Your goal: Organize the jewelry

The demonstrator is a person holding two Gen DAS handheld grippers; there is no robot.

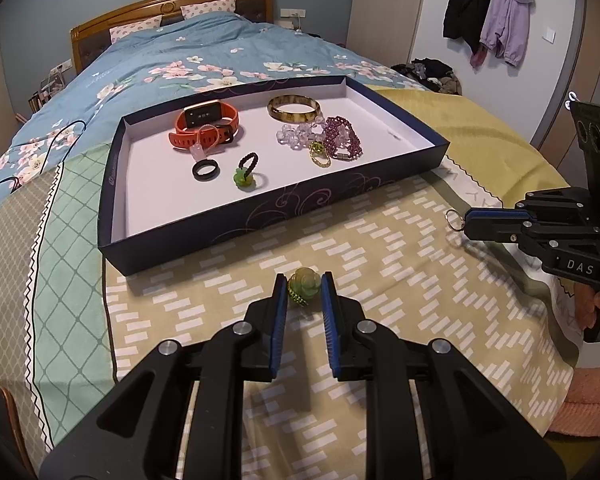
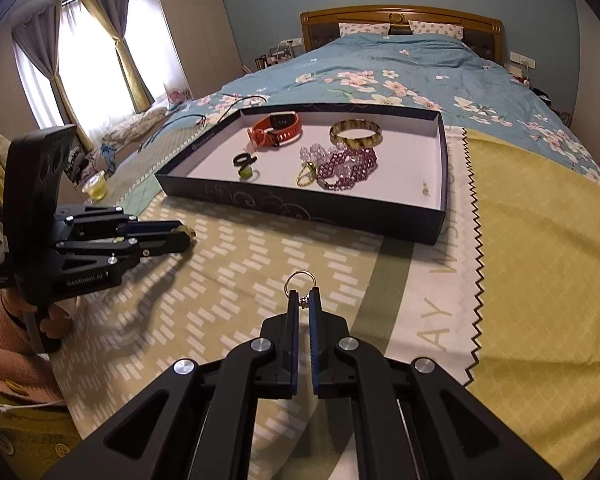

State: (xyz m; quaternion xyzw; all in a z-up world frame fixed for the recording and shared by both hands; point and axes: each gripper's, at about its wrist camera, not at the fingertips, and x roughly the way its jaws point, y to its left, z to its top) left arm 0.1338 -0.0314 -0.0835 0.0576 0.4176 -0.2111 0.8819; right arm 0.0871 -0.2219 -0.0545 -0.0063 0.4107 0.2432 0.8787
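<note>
The green flower charm (image 1: 303, 283) sits pinched in the left claw (image 1: 304, 286) and the silver ring (image 2: 299, 282) in the right claw (image 2: 304, 300), so lift both gently, level, over the tray's (image 1: 260, 224) near wall.

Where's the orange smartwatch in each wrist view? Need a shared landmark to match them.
Left wrist: orange smartwatch lies upper left of centre, in the tray's far-left part.
Right wrist: orange smartwatch lies above centre, near the tray's far wall.
Shared landmark: amber bangle, right of it.
</note>
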